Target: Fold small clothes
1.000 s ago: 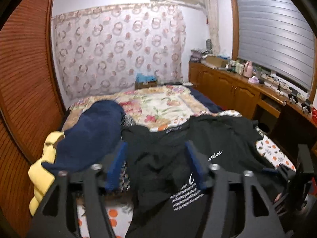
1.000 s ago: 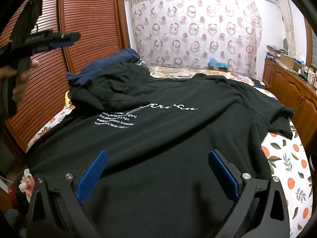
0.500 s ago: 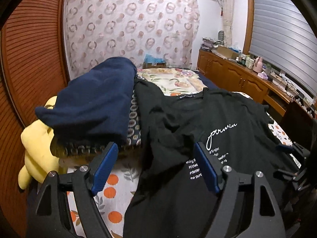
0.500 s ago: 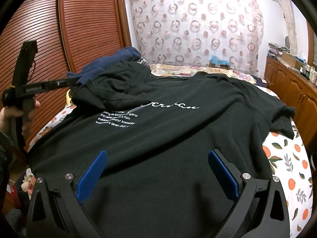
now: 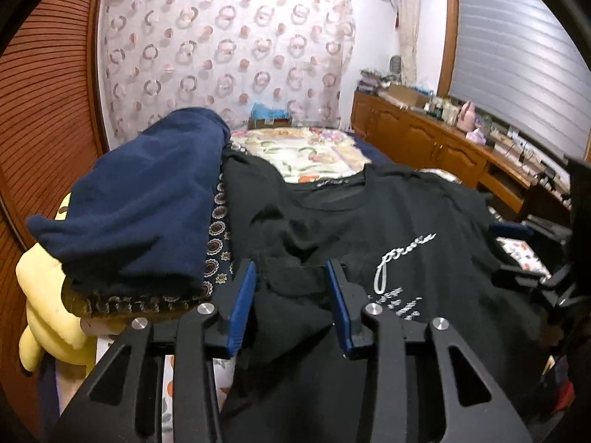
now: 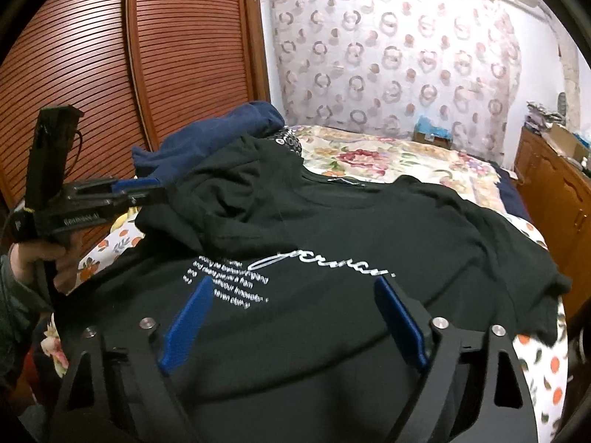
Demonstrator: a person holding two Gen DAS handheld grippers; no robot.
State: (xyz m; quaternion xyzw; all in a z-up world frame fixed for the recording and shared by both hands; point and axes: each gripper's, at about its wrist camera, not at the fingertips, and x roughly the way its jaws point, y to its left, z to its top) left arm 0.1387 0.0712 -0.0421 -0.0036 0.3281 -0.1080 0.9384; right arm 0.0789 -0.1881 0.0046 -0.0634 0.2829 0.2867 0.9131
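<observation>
**Left jaws closing on the sleeve**

The black T-shirt [image 6: 332, 243] lies spread on the bed [image 6: 406, 158]. The left gripper [image 5: 291, 288] is closing, a fold of its sleeve between the jaws. The right gripper [image 6: 291, 313] hovers above the shirt, jaws wide but narrowing, holding nothing.

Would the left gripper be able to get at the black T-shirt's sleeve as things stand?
Probably yes: the left gripper is closing with the black T-shirt's sleeve between its fingers; nothing blocks it.
</observation>
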